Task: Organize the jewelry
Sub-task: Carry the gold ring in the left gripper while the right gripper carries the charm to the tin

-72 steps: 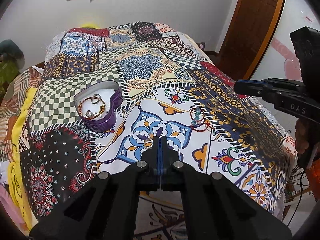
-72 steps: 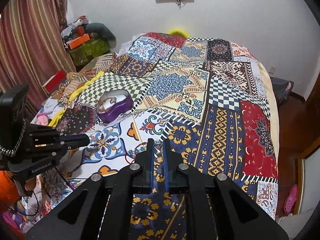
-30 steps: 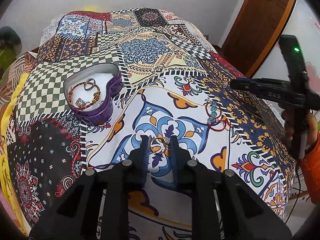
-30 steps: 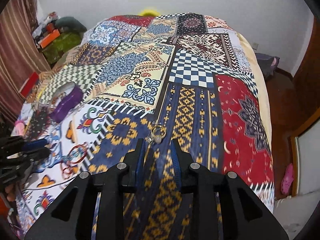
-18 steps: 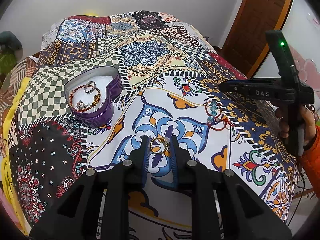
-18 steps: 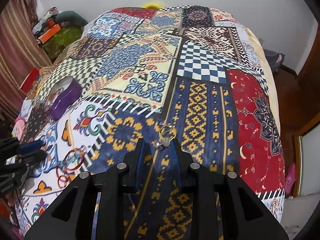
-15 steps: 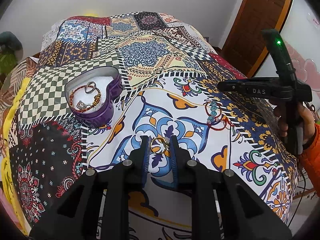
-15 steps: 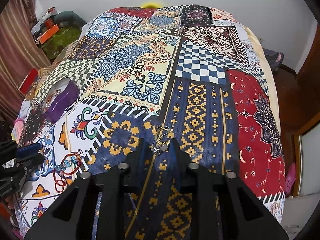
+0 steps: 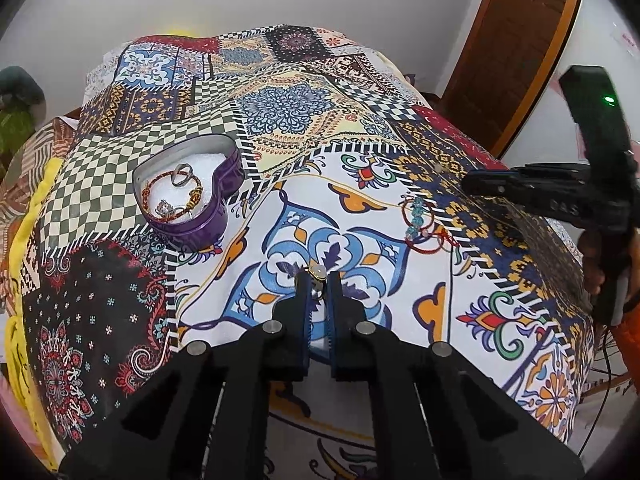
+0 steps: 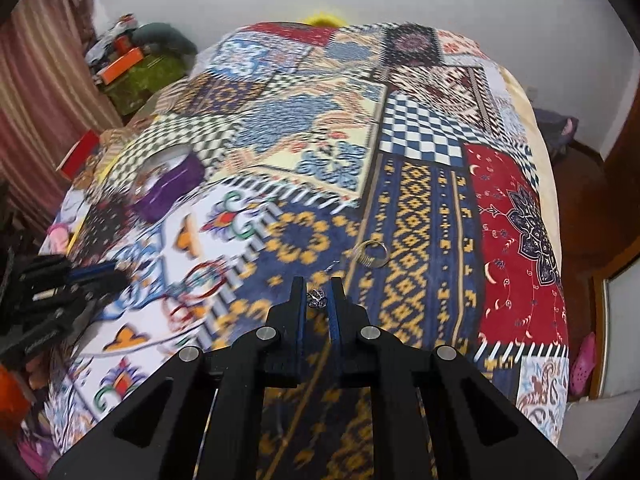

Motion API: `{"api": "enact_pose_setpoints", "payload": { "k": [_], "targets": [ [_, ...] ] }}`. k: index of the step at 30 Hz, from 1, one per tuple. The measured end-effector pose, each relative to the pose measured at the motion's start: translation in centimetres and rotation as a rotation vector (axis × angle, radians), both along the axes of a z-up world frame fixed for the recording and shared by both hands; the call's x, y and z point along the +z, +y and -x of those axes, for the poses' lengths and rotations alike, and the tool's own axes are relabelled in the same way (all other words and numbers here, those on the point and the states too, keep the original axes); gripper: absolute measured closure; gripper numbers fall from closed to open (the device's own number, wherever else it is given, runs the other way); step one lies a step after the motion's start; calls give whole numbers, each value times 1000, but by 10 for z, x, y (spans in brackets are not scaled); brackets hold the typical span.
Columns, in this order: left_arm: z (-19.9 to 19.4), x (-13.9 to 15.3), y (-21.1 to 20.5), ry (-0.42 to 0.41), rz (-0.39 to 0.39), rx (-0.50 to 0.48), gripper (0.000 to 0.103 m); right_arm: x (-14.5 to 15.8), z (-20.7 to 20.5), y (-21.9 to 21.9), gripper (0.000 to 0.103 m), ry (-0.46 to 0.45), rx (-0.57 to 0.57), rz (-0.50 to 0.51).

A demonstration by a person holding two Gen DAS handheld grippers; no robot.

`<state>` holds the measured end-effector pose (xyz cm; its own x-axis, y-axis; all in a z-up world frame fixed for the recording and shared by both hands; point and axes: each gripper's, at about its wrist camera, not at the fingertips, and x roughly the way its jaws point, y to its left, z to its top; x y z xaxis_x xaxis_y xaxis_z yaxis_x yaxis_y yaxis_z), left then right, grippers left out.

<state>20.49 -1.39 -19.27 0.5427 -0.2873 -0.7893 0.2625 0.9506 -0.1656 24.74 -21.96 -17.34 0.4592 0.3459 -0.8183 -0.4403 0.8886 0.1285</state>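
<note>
Your left hand-held gripper (image 9: 319, 280) has clamped a gold ring (image 9: 318, 271) over the bedspread (image 9: 360, 208); only its view shows the heart tin's (image 9: 218, 220) contents. Your right hand-held gripper (image 10: 317, 286) is closing, pinching a silver charm (image 10: 317, 298), a ring (image 10: 370, 255) beyond. "DAS" marks its side.

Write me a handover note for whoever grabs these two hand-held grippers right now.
Left gripper: jaws shut on a gold ring, just above the bedspread.
Right gripper: jaws closing, a small silver piece pinched between them.
Done: the purple heart tin already holds a beaded bracelet and other small pieces.
Loose on the bedspread: a silver ring just beyond the right jaws, and red cord bracelets.
Left, probably: carry both held pieces to the tin, then collect the loose ones.
</note>
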Motion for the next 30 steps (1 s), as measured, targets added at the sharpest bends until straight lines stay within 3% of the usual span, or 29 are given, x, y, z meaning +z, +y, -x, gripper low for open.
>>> {"api": "enact_pose_setpoints", "payload": {
  "k": [19, 21, 24, 30],
  "targets": [
    [13, 16, 14, -17, 16, 23, 103, 28, 28, 8, 94, -74, 40, -57],
    [10, 16, 15, -8, 12, 37, 97, 31, 28, 10, 94, -83, 43, -69],
    [2, 11, 14, 29, 29, 31, 75, 33, 27, 15, 94, -85, 50, -84],
    [-9, -1, 4, 61, 24, 27, 73, 32, 30, 22, 94, -83, 66, -97]
  ]
}}
